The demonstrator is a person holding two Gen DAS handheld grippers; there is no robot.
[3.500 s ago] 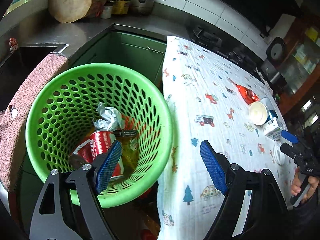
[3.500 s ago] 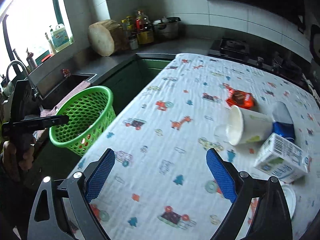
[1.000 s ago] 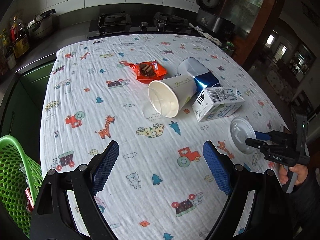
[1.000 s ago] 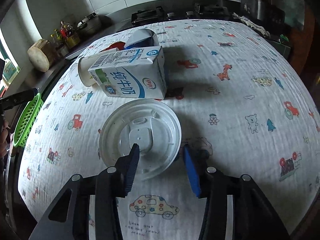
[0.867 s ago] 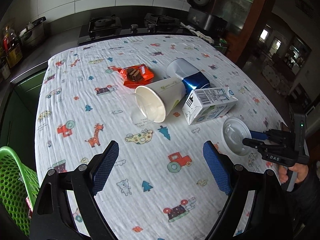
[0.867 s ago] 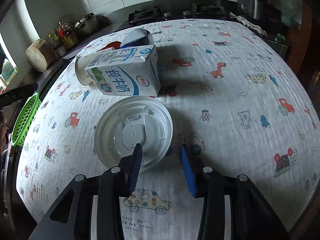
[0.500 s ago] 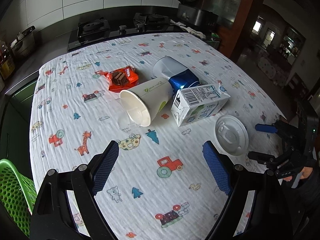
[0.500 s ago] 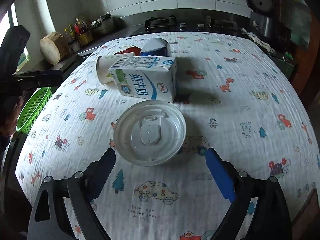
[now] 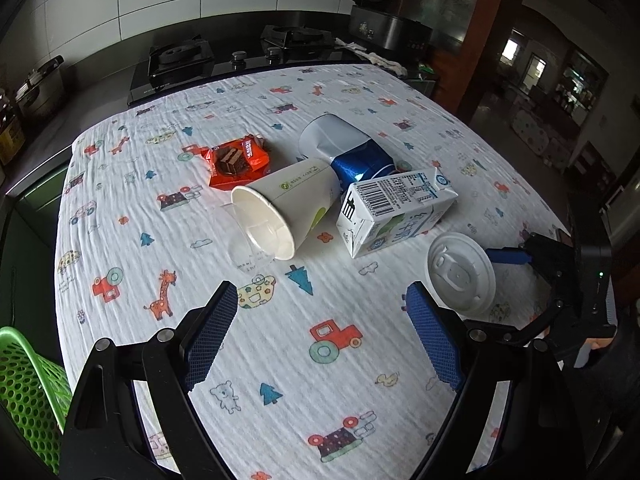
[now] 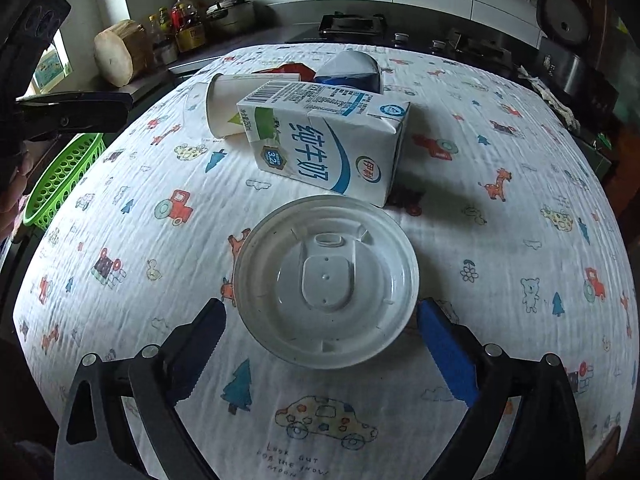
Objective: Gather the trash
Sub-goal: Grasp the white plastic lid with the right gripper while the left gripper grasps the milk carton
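A white plastic lid (image 10: 326, 280) lies flat on the cartoon-print tablecloth (image 10: 152, 216). My right gripper (image 10: 324, 334) straddles its near half; its jaws are opening and the pads do not touch the lid. Beyond the lid lies a milk carton (image 10: 324, 140) on its side. Behind that are a tipped paper cup (image 9: 284, 208), a blue and white pouch (image 9: 344, 144) and a red snack wrapper (image 9: 238, 160). My left gripper (image 9: 322, 332) hovers open and empty over bare cloth, short of the cup. The green basket (image 9: 24, 392) sits off the table's left edge.
A clear plastic cup (image 9: 244, 248) lies at the paper cup's mouth. A gas stove (image 9: 180, 52) and a rice cooker (image 9: 384, 20) stand behind the table. Bottles and a wooden block (image 10: 116, 52) line the counter. The table drops off at the right, where a hand holds the right gripper.
The right jaws, nearly closed at the lid's near edge a second ago, have spread wide. The lid now lies flat between them. The left gripper drifted slightly over the table.
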